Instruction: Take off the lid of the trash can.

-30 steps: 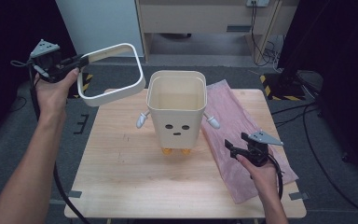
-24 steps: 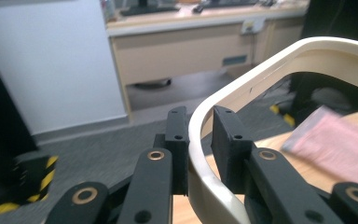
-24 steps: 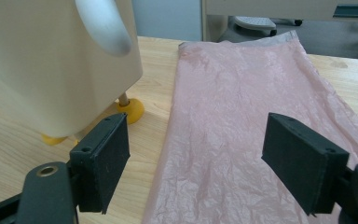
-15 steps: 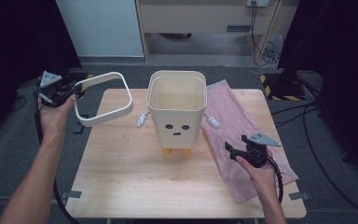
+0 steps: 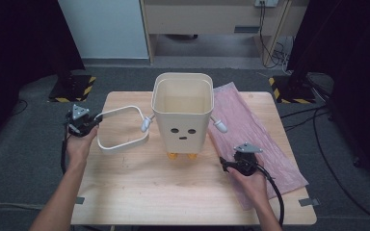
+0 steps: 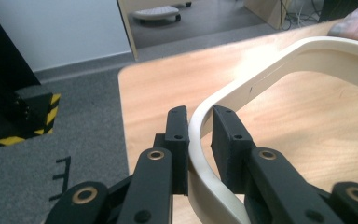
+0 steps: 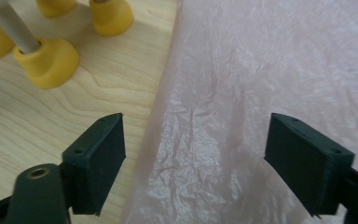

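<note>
Your left gripper [image 5: 90,124] is clamping the cream ring frame [image 5: 123,129] at its left bend. In the left gripper view the two black jaws are pressing on either side of the frame's thin wall [image 6: 200,154], and the band is curving away up and to the right over the wood. In the high view the frame is lying over the left part of the wooden table [image 5: 139,192], just beside the cream bin [image 5: 182,113]; its far right corner is sitting close to the bin's small grey arm [image 5: 146,124], though whether they are touching cannot be told.

The bin is standing upright near the table's middle, open top up, face with two eyes and a mouth turned toward you, on orange feet [image 5: 172,155].

Your right gripper [image 5: 225,166] is hovering low at the near right of the bin with its jaws spread wide and nothing between the pads. In the right gripper view the jaws are straddling the left edge of the pink bag [image 7: 270,70]: the left jaw is standing over bare wood, the right jaw over the crinkled pink sheet. The yellow feet [image 7: 46,63] are showing at that view's upper left.

The pink bag [image 5: 255,139] is lying flat along the table's right side, running from behind the bin toward the near right corner.
</note>
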The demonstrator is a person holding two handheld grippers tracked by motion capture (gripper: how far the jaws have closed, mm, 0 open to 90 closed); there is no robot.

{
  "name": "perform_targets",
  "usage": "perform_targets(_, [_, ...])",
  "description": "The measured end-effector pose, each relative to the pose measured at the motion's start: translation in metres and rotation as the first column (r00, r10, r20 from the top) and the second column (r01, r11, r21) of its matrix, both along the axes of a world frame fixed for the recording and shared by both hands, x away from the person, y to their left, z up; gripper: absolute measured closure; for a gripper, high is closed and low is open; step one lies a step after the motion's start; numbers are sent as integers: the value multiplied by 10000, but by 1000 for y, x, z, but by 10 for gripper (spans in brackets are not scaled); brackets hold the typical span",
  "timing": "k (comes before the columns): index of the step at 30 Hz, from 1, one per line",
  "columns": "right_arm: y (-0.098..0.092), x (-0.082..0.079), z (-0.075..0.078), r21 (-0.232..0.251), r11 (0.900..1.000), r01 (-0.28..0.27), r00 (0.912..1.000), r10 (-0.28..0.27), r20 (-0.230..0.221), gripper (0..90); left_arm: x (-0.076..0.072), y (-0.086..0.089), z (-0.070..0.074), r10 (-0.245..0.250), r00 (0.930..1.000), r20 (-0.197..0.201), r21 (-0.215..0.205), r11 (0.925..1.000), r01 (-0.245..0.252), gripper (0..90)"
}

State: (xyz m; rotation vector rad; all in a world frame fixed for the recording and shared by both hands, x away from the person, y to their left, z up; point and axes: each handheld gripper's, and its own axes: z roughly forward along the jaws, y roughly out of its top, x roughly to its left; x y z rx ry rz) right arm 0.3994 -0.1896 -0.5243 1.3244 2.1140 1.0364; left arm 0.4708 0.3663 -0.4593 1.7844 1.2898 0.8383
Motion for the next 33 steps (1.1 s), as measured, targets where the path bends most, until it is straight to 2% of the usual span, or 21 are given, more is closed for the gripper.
perform_targets(4, [4,5,-4,-141,9999,-82,9999,81,-83,265,-2,-8,-17,-73,9999,-154,97,9999,74,763])
perform_targets(7, [5,9,-8,-272,9995,-152,9998,148,-154,362,-5,-12,-28,-50,9997,-254,61,10000,51,762])
perform_targets(11, [1,10,-9,-499,9985,-205,9997,198,-149,671,-7,-16,-40,-43,9992,-397,-28,10000,42,762])
perform_targets(13, [-2,9,-9,-572,9977,-369,9992,360,-166,779,-9,-18,-45,-69,9990,-436,-51,10000,67,762])
perform_targets(16, [-8,2,-7,-637,9956,-689,9971,667,-363,860,-11,-19,-52,-70,9988,-488,26,10000,72,762])
perform_targets(18, [-12,-6,-5,-894,9911,-984,9946,951,-408,867,-12,-19,-55,-63,9986,-520,-9,10000,63,762])
perform_targets(20, [-15,-15,-2,-1035,9880,-1147,9929,1109,-425,851,-13,-19,-59,-23,9985,-552,-14,10000,22,762])
perform_targets(21, [-18,-21,0,-998,9873,-1233,9920,1200,-385,806,-13,-18,-60,-9,9984,-569,-16,10000,8,761])
perform_targets(22, [-19,-23,1,-916,9879,-1254,9918,1224,-376,752,-14,-18,-62,5,9983,-588,-29,10000,-7,761])
perform_targets(24, [-22,-25,7,-862,9880,-1279,9917,1260,-264,584,-14,-17,-65,34,9982,-603,-105,9999,-40,762])
perform_targets(26, [-22,-19,15,-697,9912,-1125,9936,1116,-173,426,-15,-17,-66,41,9982,-595,-175,9998,-51,761])
perform_targets(28, [-20,-8,18,-419,9947,-937,9955,930,-178,313,-15,-18,-69,-9,9977,-682,-189,9998,-4,761])
perform_targets(30, [-16,4,19,-463,9961,-756,9971,751,-129,263,-16,-19,-72,-24,9960,-892,-90,10000,16,762])
perform_targets(33, [-10,27,15,-94,9994,-332,9989,329,-321,173,-17,-20,-72,-120,9948,-1007,24,9999,123,762])
